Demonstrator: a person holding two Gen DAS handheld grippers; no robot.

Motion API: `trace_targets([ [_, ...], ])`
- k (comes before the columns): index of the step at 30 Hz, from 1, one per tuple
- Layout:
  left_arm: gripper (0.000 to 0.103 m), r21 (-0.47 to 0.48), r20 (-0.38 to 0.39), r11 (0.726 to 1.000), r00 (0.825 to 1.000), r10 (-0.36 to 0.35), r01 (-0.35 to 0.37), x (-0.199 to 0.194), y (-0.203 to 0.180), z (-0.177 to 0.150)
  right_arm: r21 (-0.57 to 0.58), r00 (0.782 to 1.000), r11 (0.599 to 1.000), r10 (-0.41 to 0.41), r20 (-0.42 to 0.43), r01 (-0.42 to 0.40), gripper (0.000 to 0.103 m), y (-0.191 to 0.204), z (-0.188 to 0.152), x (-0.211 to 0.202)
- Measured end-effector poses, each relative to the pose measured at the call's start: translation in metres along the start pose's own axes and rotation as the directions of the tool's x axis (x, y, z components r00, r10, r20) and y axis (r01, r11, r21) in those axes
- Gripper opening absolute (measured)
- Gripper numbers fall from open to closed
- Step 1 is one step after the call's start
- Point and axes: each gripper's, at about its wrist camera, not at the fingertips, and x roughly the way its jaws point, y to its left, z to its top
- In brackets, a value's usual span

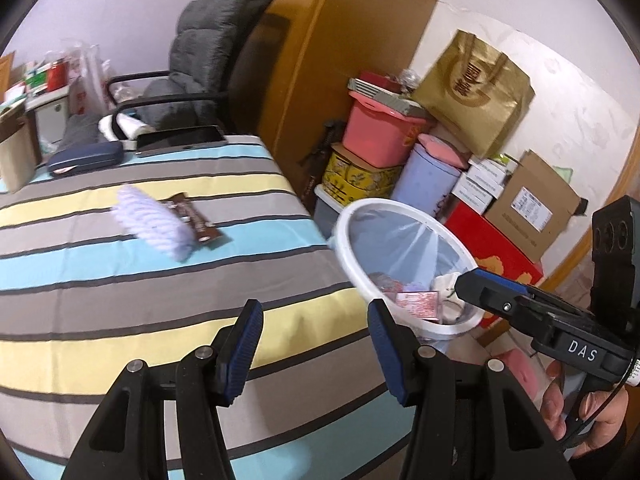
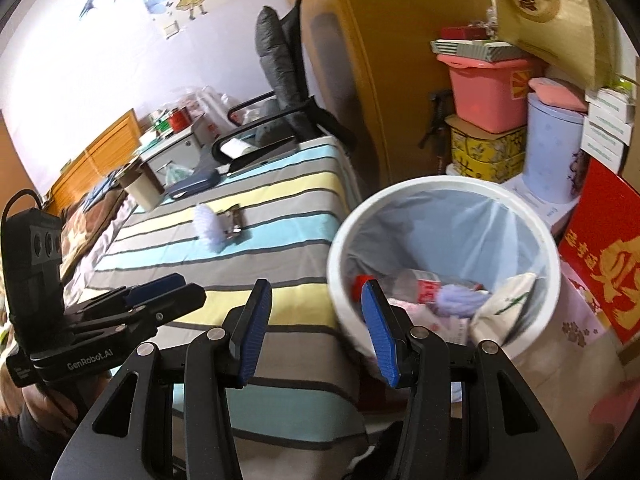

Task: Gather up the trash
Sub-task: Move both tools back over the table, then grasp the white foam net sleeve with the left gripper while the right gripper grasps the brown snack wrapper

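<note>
Both grippers, left gripper (image 1: 316, 342) and right gripper (image 2: 316, 330), hang with jaws apart and empty beside the bin (image 2: 440, 188), while the light, crinkly wrapper (image 1: 198, 222) on the bed (image 1: 120, 280) looks easiest pinched at its edge.

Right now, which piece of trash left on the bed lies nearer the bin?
The brown wrapper. It lies on the blue stripe, on the side towards the white bin; the white ruffled piece overlaps its far edge.
</note>
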Motion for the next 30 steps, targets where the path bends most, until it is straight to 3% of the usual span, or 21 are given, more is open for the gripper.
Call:
trace_targets([
  [9,0.054,-0.097,0.025,0.991,0.995,0.099,-0.097,-0.02,0.047,-0.009,-0.048,0.999,0.998,0.027,-0.045,-0.029,0.049,0.029,-0.001,0.019],
  [16,0.054,-0.146,0.032,0.98,0.99,0.14,-0.134,-0.024,0.073,0.003,-0.063,0.995,0.995,0.077,-0.061,-0.081,0.049,0.044,0.011,0.033],
  [30,0.054,-0.246,0.006,0.951,0.981,0.193,-0.185,0.026,0.103,0.041,-0.106,0.993,0.991,0.075,-0.086,-0.084,0.049,0.048,0.026,0.055],
])
